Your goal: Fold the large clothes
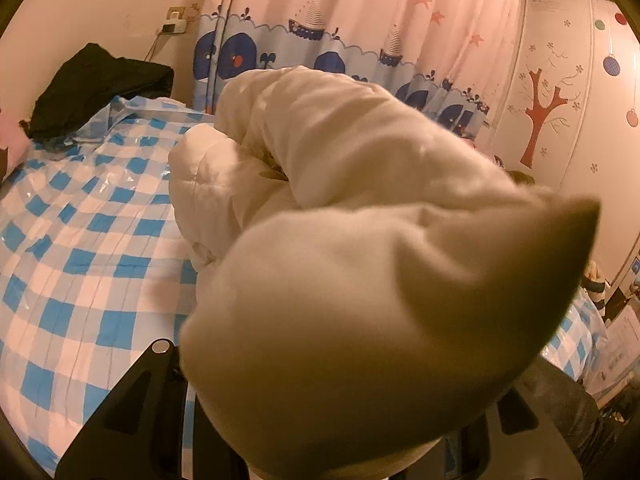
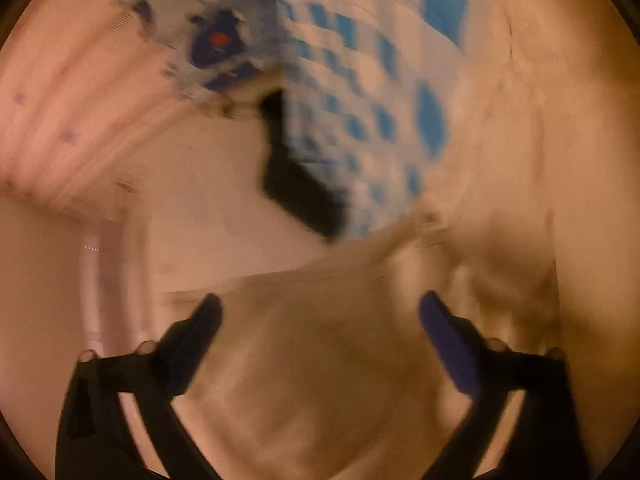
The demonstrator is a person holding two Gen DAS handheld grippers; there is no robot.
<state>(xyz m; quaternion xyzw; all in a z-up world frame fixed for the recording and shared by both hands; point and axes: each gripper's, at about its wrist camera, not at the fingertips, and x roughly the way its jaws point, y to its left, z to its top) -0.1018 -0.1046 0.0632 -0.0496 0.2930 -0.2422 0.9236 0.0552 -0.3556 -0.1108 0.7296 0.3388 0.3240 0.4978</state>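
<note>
A cream padded jacket hangs in a long bunch from my left gripper up and away over the bed. Its near end covers the fingertips; only the black finger arm shows at lower left. The cloth is raised off the bed, gripped in the jaws. In the blurred right wrist view, my right gripper stands wide open. The cream jacket fills the right and lower part behind its fingers, with no pad pressing on it.
The bed has a blue-and-white checked cover under clear plastic. A black garment lies at its far left corner. A pink curtain with boats and whales hangs behind. A wardrobe with a tree sticker stands to the right.
</note>
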